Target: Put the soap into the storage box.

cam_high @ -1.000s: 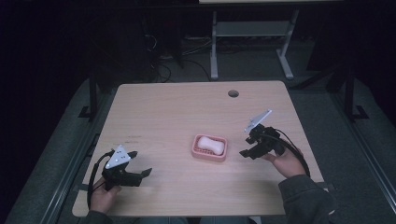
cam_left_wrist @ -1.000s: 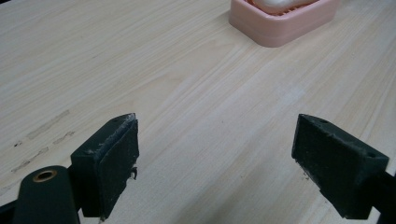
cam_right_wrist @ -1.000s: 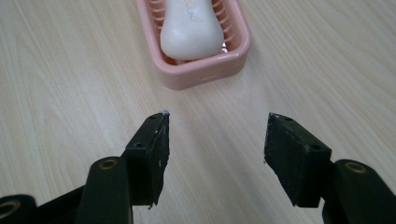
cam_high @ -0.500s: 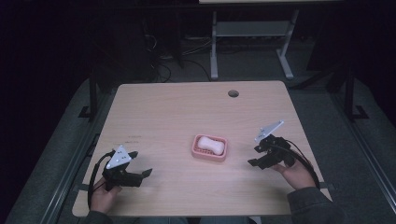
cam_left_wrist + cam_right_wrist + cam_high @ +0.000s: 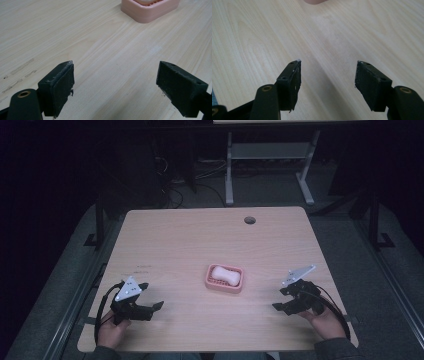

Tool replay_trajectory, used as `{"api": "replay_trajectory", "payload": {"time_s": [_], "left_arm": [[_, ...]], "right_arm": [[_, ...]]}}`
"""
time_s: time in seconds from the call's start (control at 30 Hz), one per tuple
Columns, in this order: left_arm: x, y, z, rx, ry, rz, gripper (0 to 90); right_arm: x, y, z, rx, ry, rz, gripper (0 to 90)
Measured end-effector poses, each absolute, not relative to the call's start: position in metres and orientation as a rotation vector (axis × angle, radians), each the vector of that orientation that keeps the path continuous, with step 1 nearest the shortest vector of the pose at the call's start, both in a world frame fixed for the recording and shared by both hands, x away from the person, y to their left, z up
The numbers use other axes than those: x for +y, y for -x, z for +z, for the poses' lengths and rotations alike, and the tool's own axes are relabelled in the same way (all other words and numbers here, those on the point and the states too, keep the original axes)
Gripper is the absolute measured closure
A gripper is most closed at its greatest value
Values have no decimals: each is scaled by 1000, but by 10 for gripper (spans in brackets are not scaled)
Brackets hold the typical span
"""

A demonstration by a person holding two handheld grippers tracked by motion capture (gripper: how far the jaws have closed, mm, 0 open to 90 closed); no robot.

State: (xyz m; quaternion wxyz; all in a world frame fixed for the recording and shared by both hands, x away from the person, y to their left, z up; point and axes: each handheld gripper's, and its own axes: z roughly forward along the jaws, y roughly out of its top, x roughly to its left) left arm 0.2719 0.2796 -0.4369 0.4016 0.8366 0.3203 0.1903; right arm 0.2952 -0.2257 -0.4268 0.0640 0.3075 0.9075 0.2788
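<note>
Flanking a pink soap dish [image 5: 225, 278] at mid-tabletop [image 5: 190, 235], both pairs of jaws stand released and hold nothing.

High view: the dish, a pale soap bar [image 5: 223, 274] lying in it with its long axis running roughly nine to three, sits between the hands; the right gripper [image 5: 285, 299] lies at about four o'clock from it and looks a little nearer than the left gripper [image 5: 152, 305] at about eight, so I'd judge the right hand better placed to reach. Its jaws have just been opening, with nothing between them.
Left gripper view: the jaws are spread wide over bare wood, the dish [image 5: 150, 10] well apart at one o'clock.
Right gripper view: the jaws are parted over bare wood, and a pink edge of the dish [image 5: 314, 1] peeks in at twelve o'clock.
</note>
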Motion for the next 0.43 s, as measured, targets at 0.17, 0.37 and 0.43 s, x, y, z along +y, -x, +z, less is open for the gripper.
{"api": "replay_trajectory", "payload": {"time_s": [0.17,0.37,0.43], "left_arm": [[280,-272,-437,804,-2124,481,145],[280,-272,-437,805,-2124,483,145],[280,-273,-437,806,-2125,484,145]], "right_arm": [[-230,-283,-437,2718,-955,871,356],[-237,-267,-442,2667,-985,920,309],[-239,-262,-442,2648,-1001,946,287]]}}
